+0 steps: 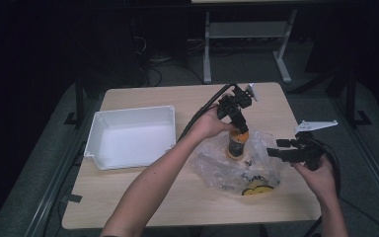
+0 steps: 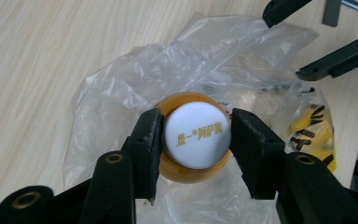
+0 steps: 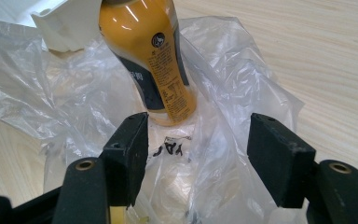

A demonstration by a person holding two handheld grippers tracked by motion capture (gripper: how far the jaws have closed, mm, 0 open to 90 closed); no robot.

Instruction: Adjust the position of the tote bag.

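An orange drink bottle [image 1: 237, 143] with a white cap [image 2: 198, 135] stands upright on a crumpled clear plastic bag [image 1: 232, 168] near the table's right side. My left gripper [image 1: 239, 129] comes down from above and is shut on the bottle's cap, one jaw on each side. In the right gripper view the bottle [image 3: 151, 56] shows its dark label and stands just beyond my jaws. My right gripper [image 1: 279, 148] is open to the right of the bottle, level with the bag [image 3: 223, 102], nothing between its fingers.
A white rectangular bin [image 1: 131, 136] sits on the left half of the wooden table [image 1: 143, 197]. Yellow and black printing [image 1: 256, 188] marks the bag's near end. Dark floor and a metal table frame [image 1: 246, 44] lie beyond the far edge.
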